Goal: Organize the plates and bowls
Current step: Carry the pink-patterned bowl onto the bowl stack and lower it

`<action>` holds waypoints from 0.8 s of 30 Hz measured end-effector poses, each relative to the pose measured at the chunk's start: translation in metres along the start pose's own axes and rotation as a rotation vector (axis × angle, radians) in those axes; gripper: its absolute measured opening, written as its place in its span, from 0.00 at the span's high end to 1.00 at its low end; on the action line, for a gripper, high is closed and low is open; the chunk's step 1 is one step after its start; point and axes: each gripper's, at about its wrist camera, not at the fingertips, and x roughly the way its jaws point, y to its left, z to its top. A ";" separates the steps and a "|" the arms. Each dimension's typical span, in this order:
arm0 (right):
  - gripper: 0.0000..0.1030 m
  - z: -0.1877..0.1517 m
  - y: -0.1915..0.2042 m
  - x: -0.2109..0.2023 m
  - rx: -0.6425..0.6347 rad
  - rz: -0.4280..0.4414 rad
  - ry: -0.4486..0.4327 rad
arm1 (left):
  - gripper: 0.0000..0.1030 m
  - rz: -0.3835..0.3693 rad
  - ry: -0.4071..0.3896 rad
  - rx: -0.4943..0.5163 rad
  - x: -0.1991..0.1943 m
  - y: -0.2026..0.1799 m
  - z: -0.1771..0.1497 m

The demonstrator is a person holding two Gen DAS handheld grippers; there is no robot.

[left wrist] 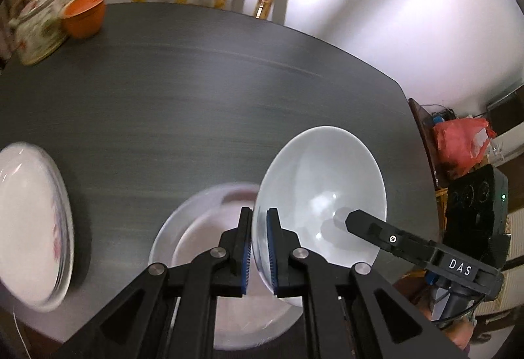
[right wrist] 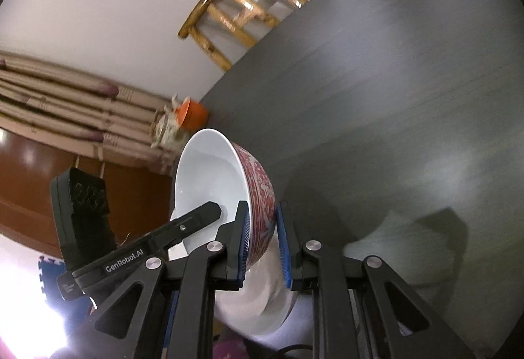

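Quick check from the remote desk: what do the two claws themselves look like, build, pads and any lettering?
Both are matte black linkage frames with round silver pivot pins and triangular cutouts. The left claw has blue ribbed pads and a white "GenRobot.AI" marking along its side, seen from the right wrist camera. The right claw has the same blue pads and a white "DAS" label on its side, seen from the left wrist camera. No sleeves show.

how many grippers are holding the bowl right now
2. The left gripper pinches the rim of the bowl at its lower left in the left wrist view; the right gripper pinches the rim further round, over the red-patterned wall.
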 end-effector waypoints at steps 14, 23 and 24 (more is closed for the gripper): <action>0.83 -0.059 0.025 0.024 -0.028 -0.049 0.092 | 0.92 0.053 0.008 -0.018 0.003 0.033 -0.038; 0.83 -0.061 0.024 0.035 -0.029 -0.097 0.103 | 0.91 0.062 0.012 -0.004 0.012 0.034 -0.039; 0.83 -0.061 0.024 0.035 -0.029 -0.099 0.101 | 0.91 0.067 0.011 0.002 0.012 0.033 -0.038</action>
